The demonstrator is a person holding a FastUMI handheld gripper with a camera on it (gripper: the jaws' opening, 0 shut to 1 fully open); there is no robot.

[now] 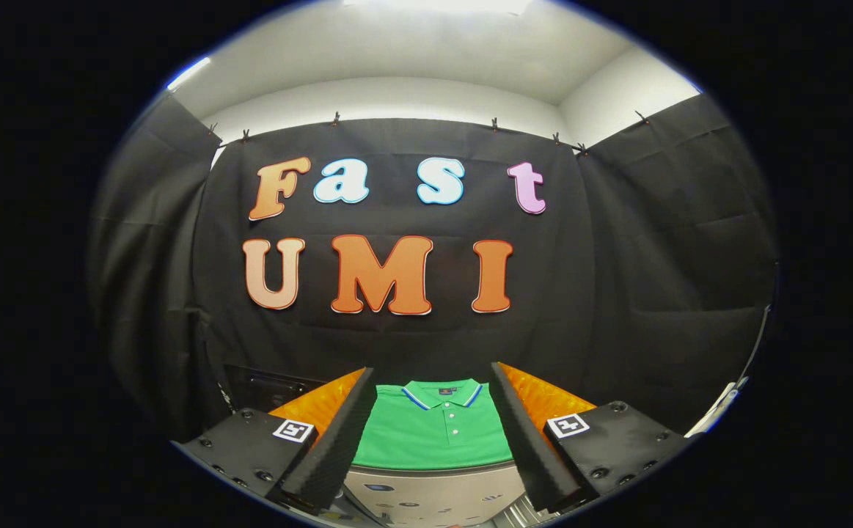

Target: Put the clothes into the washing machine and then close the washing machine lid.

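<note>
Currently, jaws: the gripper [433, 440] stands wide apart, holding nothing, its dark ribbed pads flanking the shirt.
Shirt: a green polo shirt [433, 433] lies flat just ahead, between the jaws, collar pointing away toward the wall, long axis running straight ahead.
Surface: it rests on the grey washing machine [433, 491] top.
Room: black cloth wall [653, 257] behind, white ceiling [411, 51] above.
</note>
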